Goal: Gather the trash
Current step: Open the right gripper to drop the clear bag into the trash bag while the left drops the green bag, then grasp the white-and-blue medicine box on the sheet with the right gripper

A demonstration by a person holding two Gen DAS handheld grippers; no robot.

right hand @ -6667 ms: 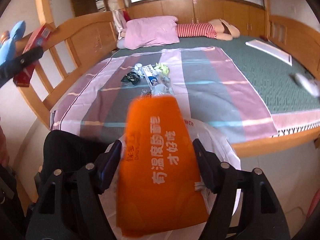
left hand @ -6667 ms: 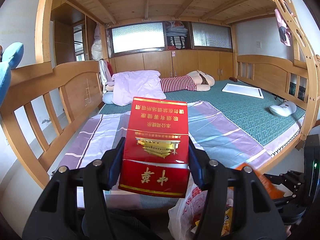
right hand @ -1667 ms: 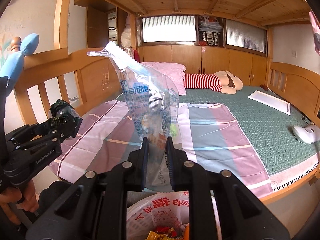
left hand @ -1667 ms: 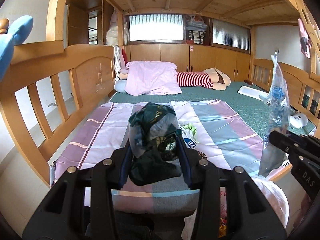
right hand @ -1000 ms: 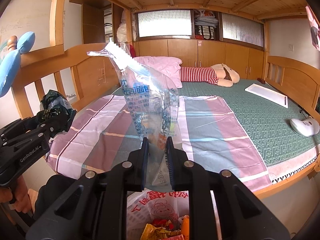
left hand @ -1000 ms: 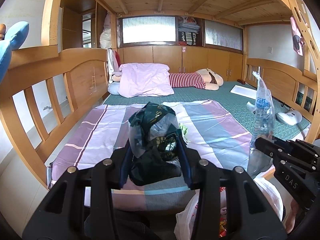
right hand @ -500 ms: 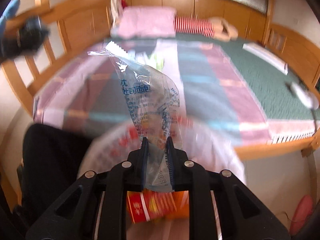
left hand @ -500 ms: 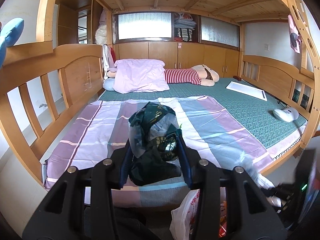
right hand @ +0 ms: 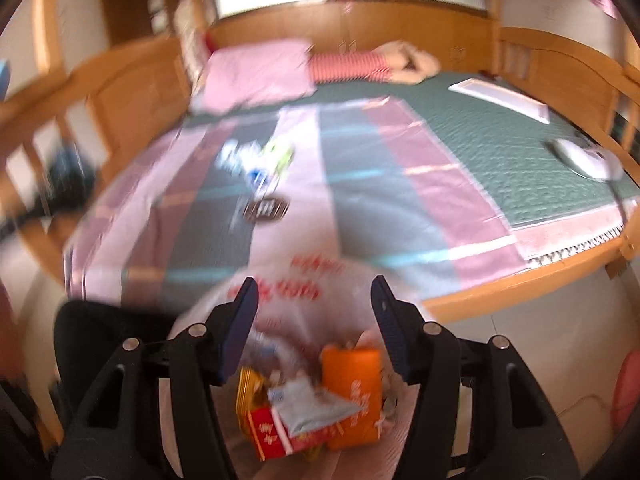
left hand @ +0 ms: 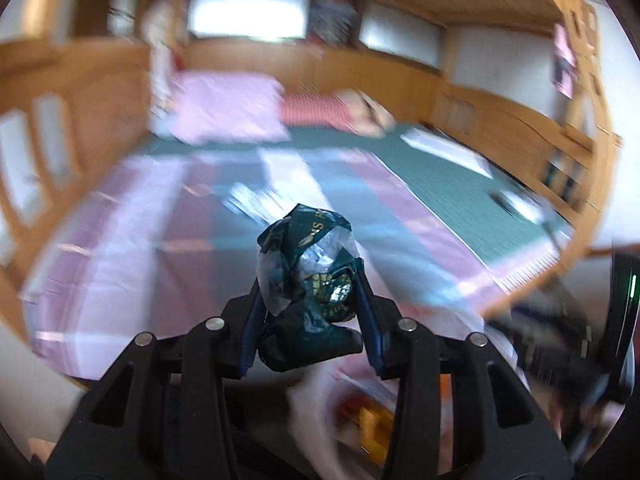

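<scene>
Bed (right hand: 440,168) litter is being bagged: the left gripper (left hand: 308,300) is clamped on a dark wrapper (left hand: 308,276); right gripper (right hand: 314,320) fingers are opening, seemingly empty, above the trash bag (right hand: 280,292).

Blurred red characters on white trash bag (right hand: 304,280), none legible

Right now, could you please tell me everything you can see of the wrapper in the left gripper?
The wrapper is a crumpled wad of dark green film with clear, shiny patches and some gold print. It stands upright between the left gripper's pads, pinched on both sides, above the blurred trash bag below.
</scene>
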